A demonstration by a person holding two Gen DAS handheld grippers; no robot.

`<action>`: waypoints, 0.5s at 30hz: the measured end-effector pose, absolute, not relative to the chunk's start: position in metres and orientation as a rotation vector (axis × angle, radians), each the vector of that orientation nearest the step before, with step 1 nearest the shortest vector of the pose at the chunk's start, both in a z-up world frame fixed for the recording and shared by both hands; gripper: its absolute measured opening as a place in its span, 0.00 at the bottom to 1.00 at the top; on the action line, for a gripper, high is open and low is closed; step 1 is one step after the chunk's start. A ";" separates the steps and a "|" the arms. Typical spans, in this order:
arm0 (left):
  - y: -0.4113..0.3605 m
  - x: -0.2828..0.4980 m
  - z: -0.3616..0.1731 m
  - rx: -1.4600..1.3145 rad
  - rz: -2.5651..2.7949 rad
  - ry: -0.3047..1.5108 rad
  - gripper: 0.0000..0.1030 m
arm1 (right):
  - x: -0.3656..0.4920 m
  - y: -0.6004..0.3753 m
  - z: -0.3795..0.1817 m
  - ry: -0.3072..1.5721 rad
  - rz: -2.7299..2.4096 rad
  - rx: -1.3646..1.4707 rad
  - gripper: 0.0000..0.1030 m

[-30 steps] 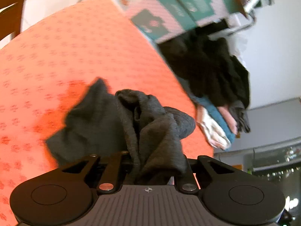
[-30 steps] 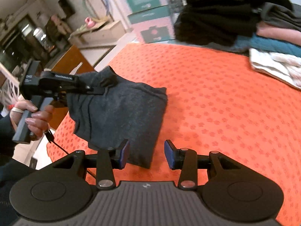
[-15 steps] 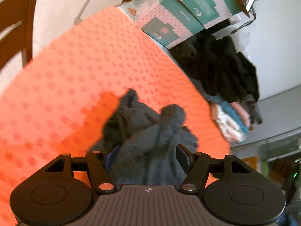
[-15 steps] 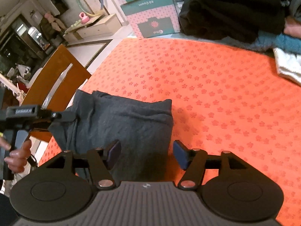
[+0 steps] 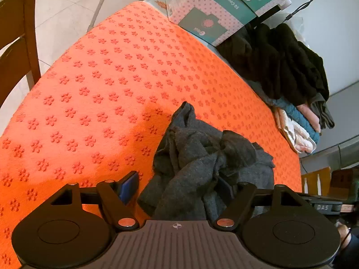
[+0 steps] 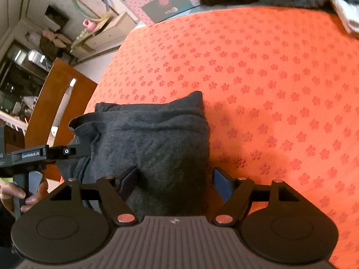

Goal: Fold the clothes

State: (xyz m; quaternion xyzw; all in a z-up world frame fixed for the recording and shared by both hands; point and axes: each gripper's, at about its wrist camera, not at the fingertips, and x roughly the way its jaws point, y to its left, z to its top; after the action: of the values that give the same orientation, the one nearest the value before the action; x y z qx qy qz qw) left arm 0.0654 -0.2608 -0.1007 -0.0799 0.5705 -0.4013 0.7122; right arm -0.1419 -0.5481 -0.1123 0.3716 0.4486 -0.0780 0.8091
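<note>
Left wrist view: the grey garment (image 5: 208, 163) is seen lying bunched on the orange tabletop (image 5: 101, 85), at the near edge, directly ahead of the left claw (image 5: 179, 186). The jaws have just been opening and stand wide; cloth lies between them, but the one pad in view is clear of it and nothing is gripped. This end of the garment is rumpled, with loose folds heaped up. A stack of other clothes (image 5: 291, 85) is noted at the far side of the tabletop from the garment, beside printed boxes (image 5: 215, 11).

Right wrist view: the same garment (image 6: 152, 139) is seen as a rough rectangle, doubled over, flat on the tabletop (image 6: 269, 78). The right claw (image 6: 175, 181) has also just been opening; its jaws are spread, with the garment's near edge between them and no pad pressing.

Judgement: a fold is laid down and released. Left to be done: the bunched end smoothed, perhaps a further fold, then the piled clothes.
</note>
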 end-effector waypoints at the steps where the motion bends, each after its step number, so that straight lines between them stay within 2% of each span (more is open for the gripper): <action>1: -0.263 0.064 -0.100 -0.171 -0.890 1.262 0.76 | -0.142 -0.548 -0.114 0.956 -0.171 0.808 0.72; 4: -0.268 0.059 -0.099 -0.142 -0.884 1.243 0.76 | -0.141 -0.544 -0.118 0.936 -0.188 0.833 0.64; 6: -0.272 0.054 -0.097 -0.120 -0.876 1.229 0.71 | -0.141 -0.541 -0.118 0.927 -0.199 0.828 0.58; 7: -0.275 0.050 -0.095 -0.114 -0.874 1.228 0.45 | -0.142 -0.541 -0.117 0.923 -0.204 0.826 0.50; 8: -0.278 0.047 -0.093 -0.109 -0.873 1.226 0.37 | -0.142 -0.540 -0.116 0.918 -0.207 0.823 0.43; 11: -0.289 0.037 -0.086 -0.065 -0.860 1.204 0.27 | -0.144 -0.538 -0.107 0.899 -0.211 0.818 0.30; 15: -0.294 0.037 -0.079 -0.110 -0.840 1.214 0.23 | -0.151 -0.539 -0.090 0.872 -0.234 0.836 0.26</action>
State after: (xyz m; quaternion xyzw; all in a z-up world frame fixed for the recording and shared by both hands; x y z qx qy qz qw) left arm 0.0366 -0.2940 -0.0786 -0.0503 0.5532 -0.3825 0.7383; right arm -0.1513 -0.5393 -0.0896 0.3919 0.4091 -0.1099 0.8167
